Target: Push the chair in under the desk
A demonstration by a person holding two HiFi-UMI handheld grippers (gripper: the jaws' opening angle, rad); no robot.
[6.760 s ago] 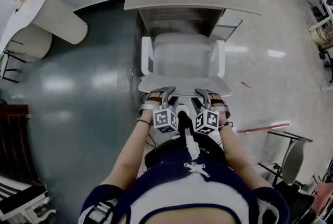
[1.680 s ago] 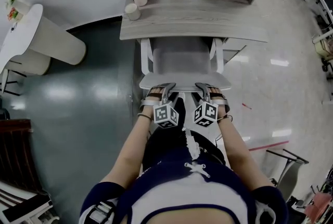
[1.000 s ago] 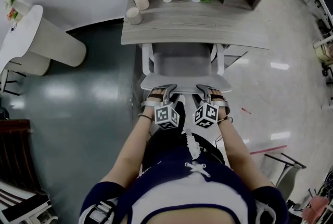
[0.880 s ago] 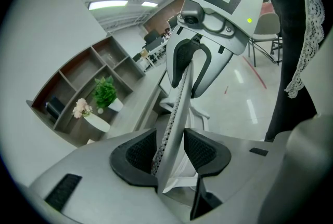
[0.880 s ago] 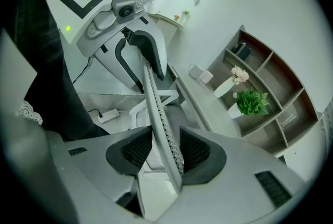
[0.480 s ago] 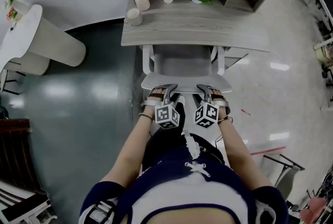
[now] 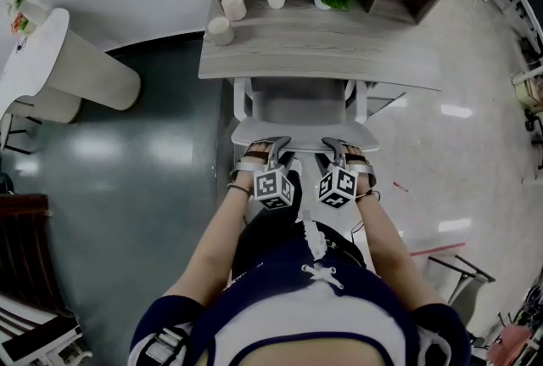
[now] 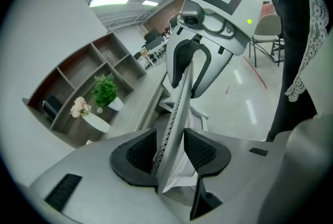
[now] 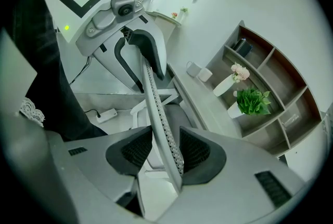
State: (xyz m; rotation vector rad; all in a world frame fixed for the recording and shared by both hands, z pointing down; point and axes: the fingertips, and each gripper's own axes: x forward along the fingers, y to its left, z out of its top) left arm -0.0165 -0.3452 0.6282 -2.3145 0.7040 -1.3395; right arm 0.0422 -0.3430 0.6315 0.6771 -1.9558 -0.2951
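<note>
You have both tools set on the top edge of the backrest (image 7: 304,133) of the chair (image 7: 299,105). The left gripper (image 7: 273,145) and the right gripper (image 7: 336,145) sit side by side, one to either side of the middle. Each is clamped on that edge: the thin meshed panel runs between the dark pads (image 8: 138,153) and nothing else is in the jaws. In my judgement the paired hold is there so that the push goes in straight and the chair does not swing. Both tools tilt down over the edge, bearing on it from behind. The chair stands square to the desk (image 7: 322,59). The front of its seat is under the desktop, the white armrests (image 7: 242,97) come out from beneath the edge, and the backrest is apart from it. I judge the chair partly in, with travel left. Only the head view shows this alignment and how much seat remains out, but it does not show the pads. Only the two gripper views show the grip itself. Each also shows the other gripper on the same edge, and the shelf unit (image 9: 281,82) with its vase of flowers (image 9: 229,82) and potted plant (image 9: 253,101) seen from the side.
</note>
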